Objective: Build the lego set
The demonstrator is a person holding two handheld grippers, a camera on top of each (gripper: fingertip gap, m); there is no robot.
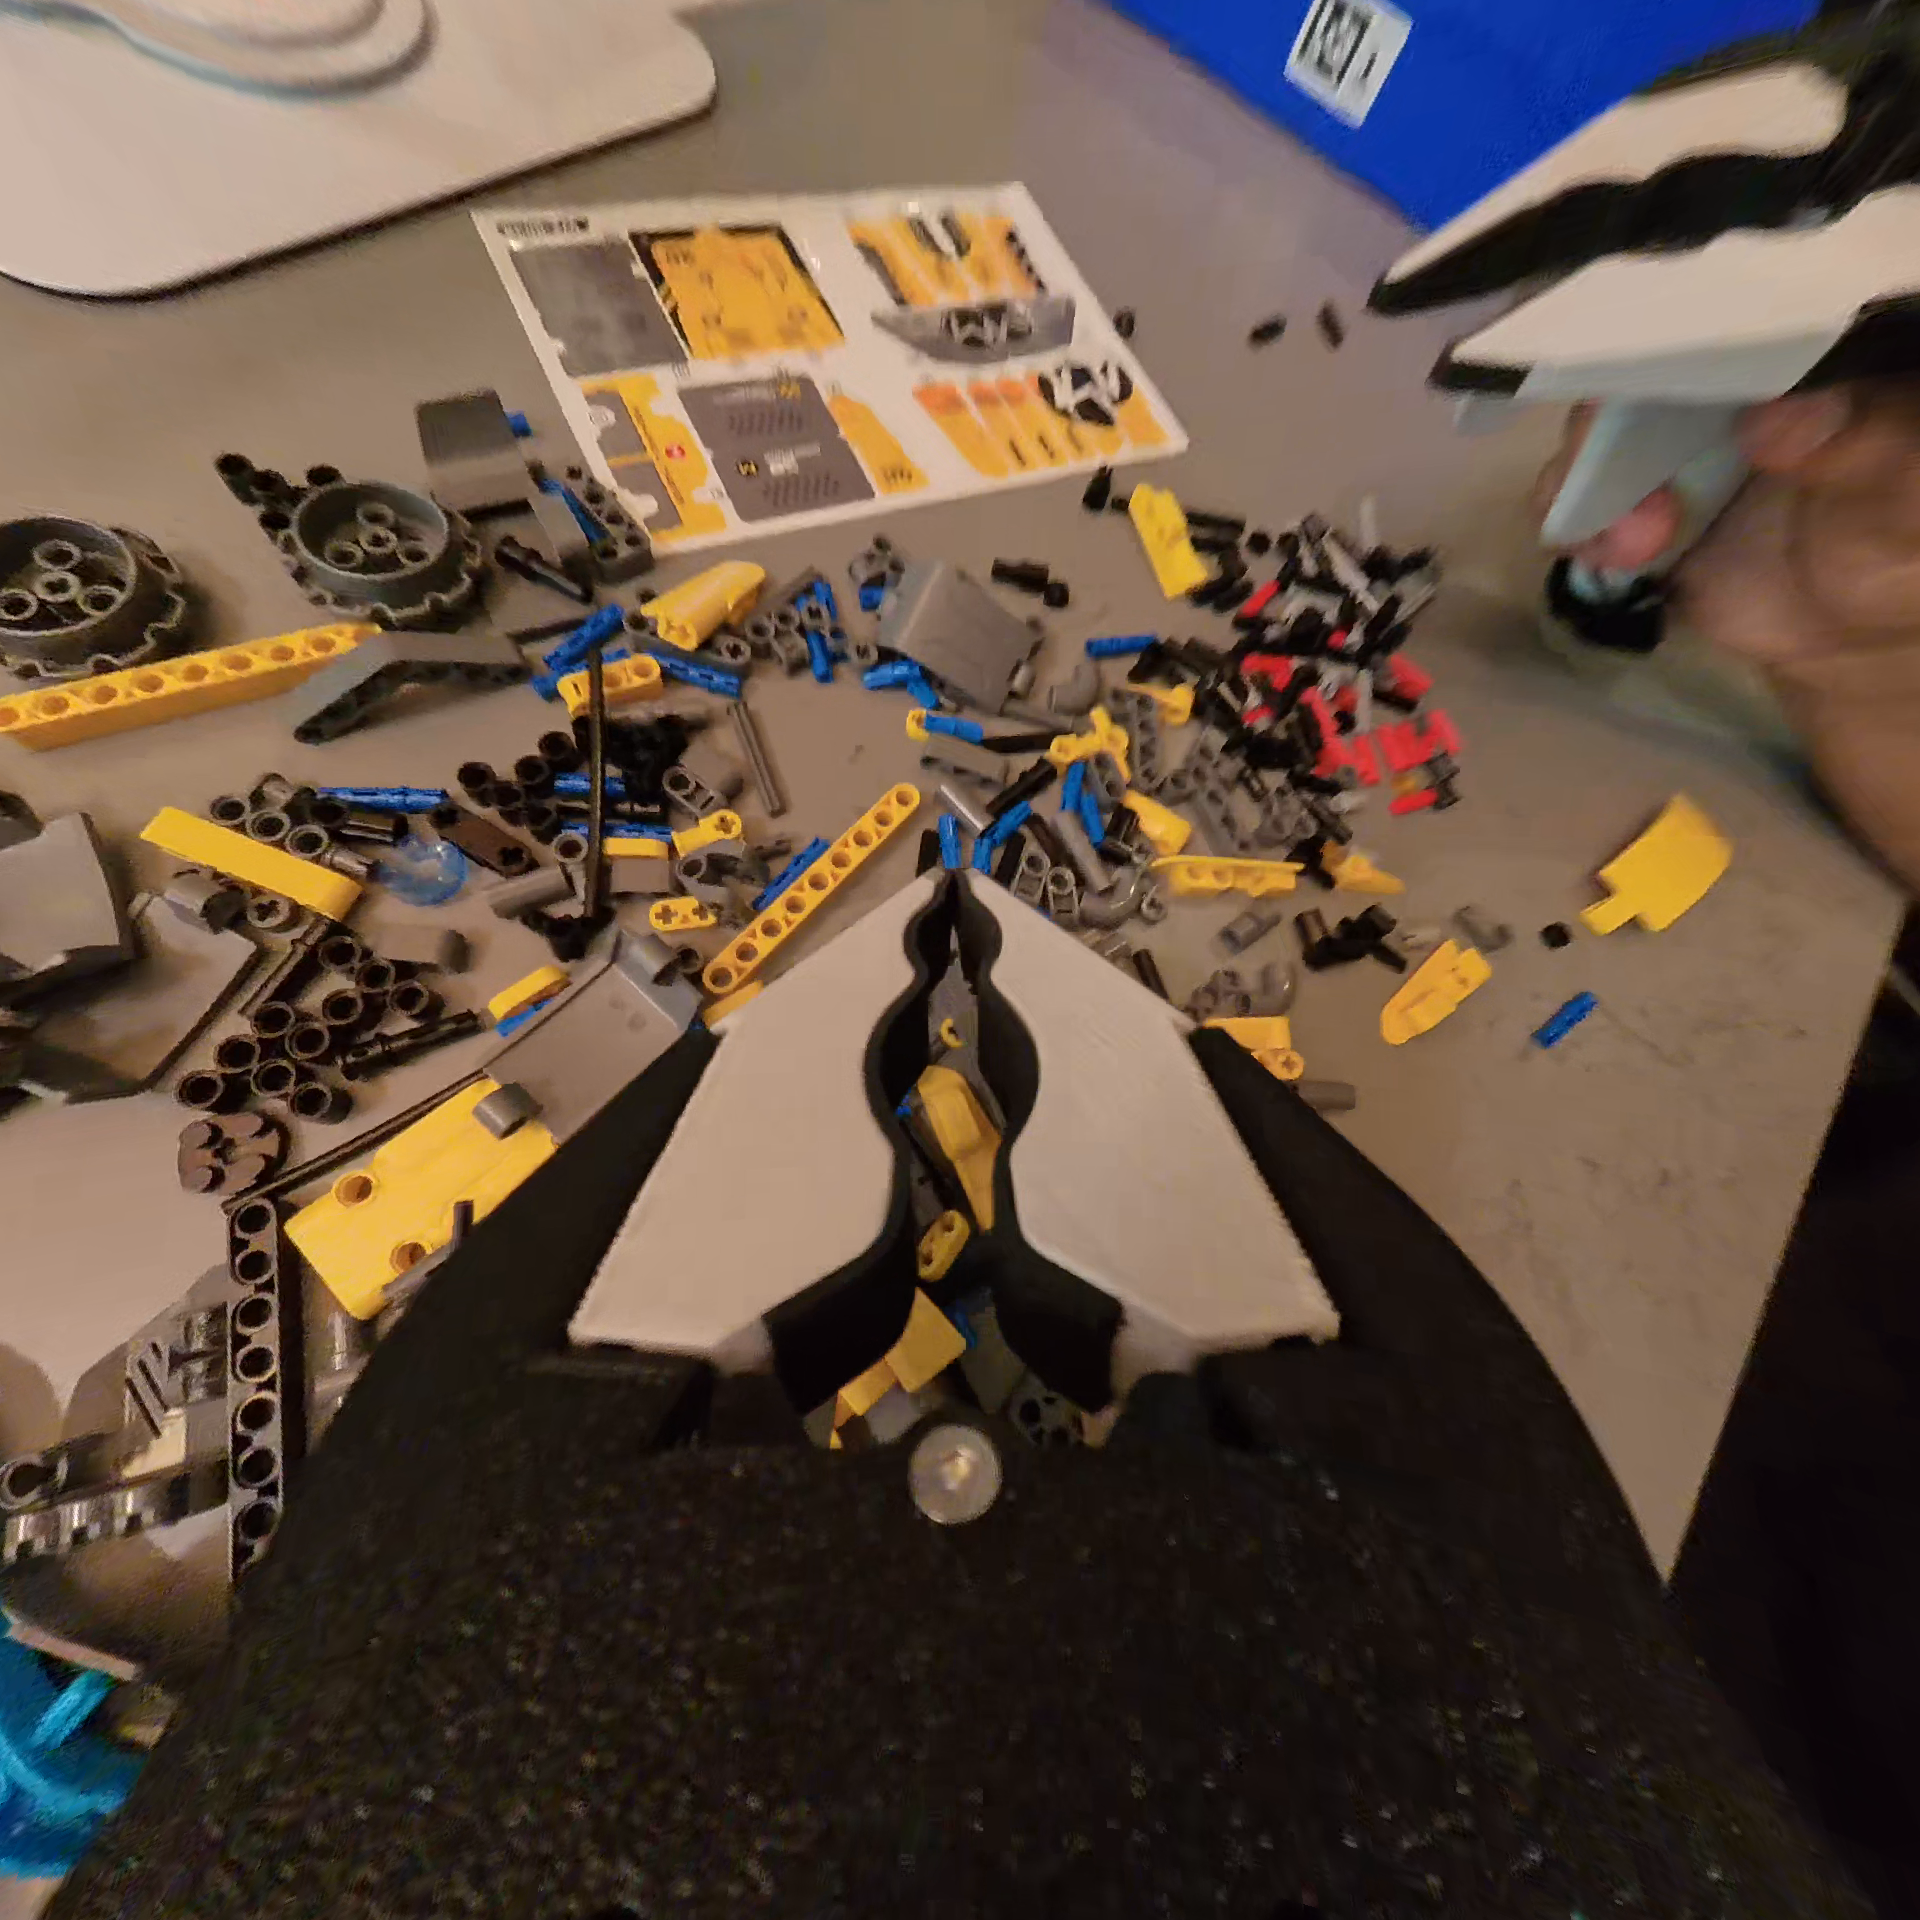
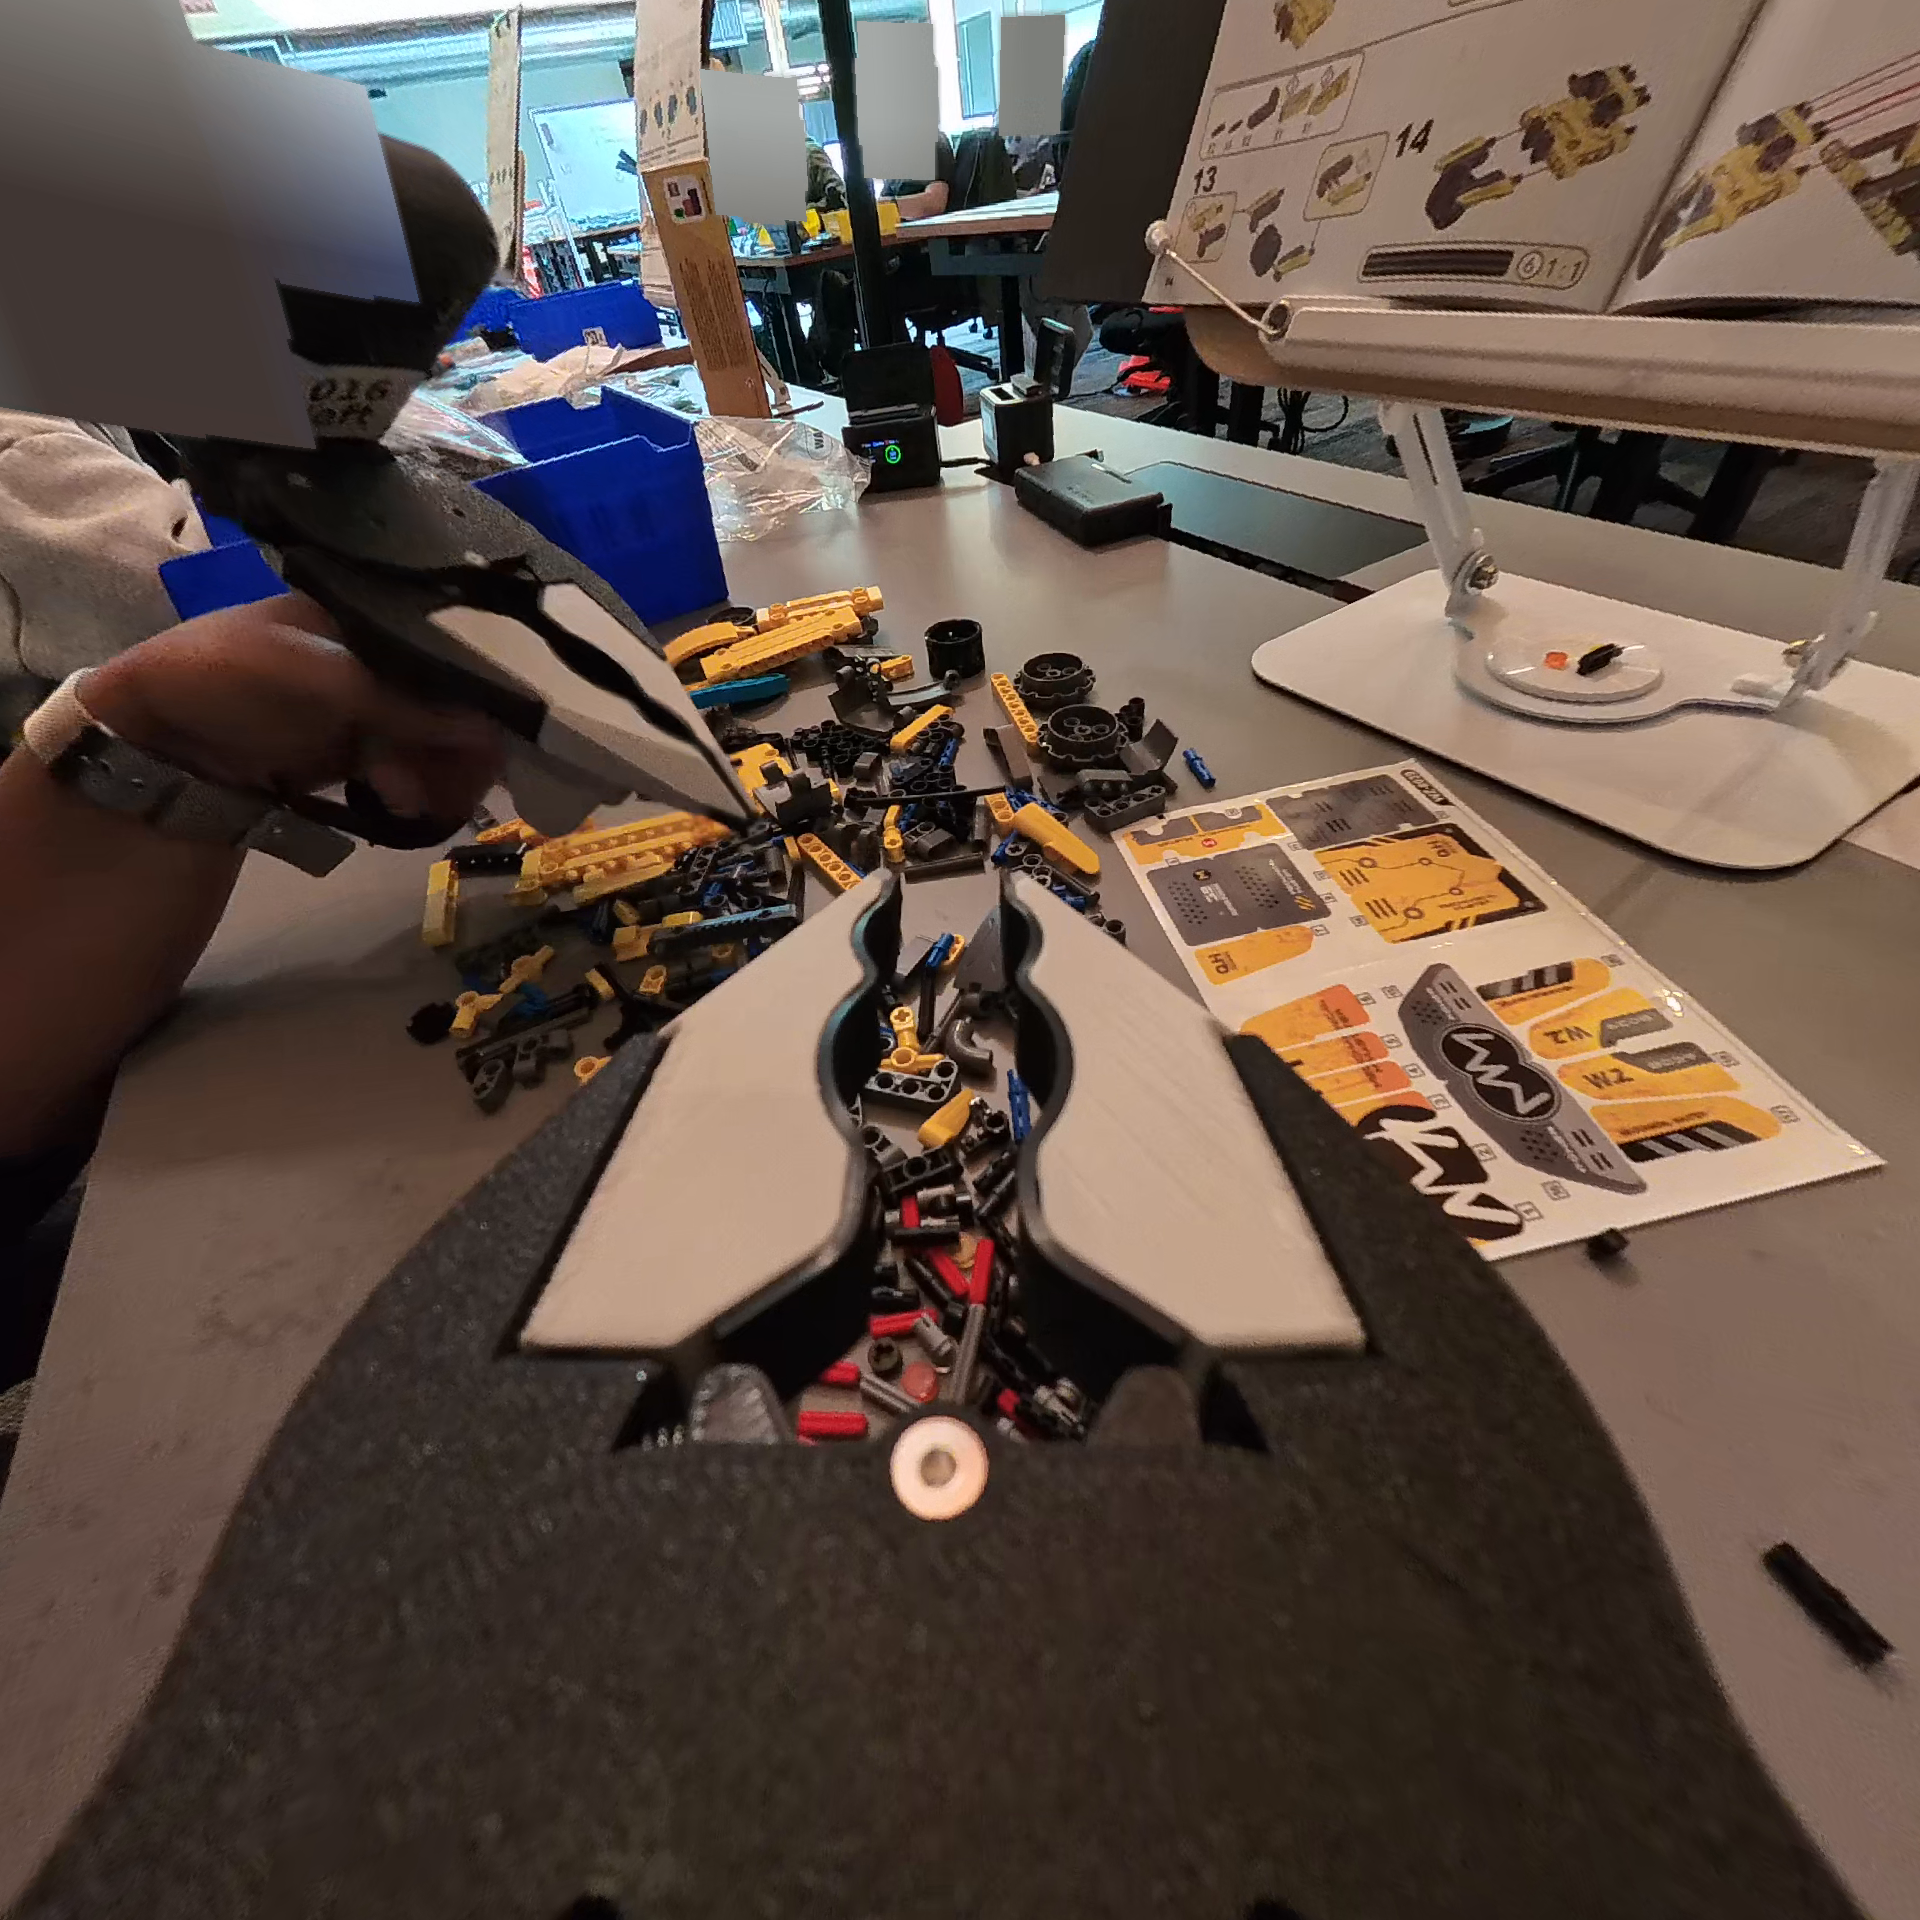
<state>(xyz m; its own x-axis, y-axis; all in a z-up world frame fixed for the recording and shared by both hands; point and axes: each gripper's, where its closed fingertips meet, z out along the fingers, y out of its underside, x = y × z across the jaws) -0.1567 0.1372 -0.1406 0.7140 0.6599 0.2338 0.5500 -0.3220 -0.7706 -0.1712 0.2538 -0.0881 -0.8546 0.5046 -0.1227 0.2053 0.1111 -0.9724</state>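
A pile of small building pieces (image 1: 935, 748) in yellow, black, grey, blue and red is spread over the grey table (image 1: 1558, 1195). My left gripper (image 1: 951, 881) is low over the pile with its fingertips together. A blue pin (image 1: 948, 840) lies just beyond the tips, next to a long yellow beam (image 1: 810, 888). In the right wrist view the left gripper (image 2: 743, 821) points down into the pile (image 2: 831, 831). My right gripper (image 2: 951, 899) is open above the pile with nothing between its pads. It also shows, blurred, in the left wrist view (image 1: 1413, 332).
A sticker sheet (image 2: 1455, 987) lies to the right of the pile. A white book stand (image 2: 1558, 727) behind it holds an open instruction booklet (image 2: 1558, 156). Blue bins (image 2: 613, 499) stand at the far left. Grey wheel hubs (image 1: 374, 530) lie at the pile's edge. There is about 15 centimetres between the tips of the two grippers. It is some 5 centimetres from my left tips to the blue pin (image 1: 948, 840).
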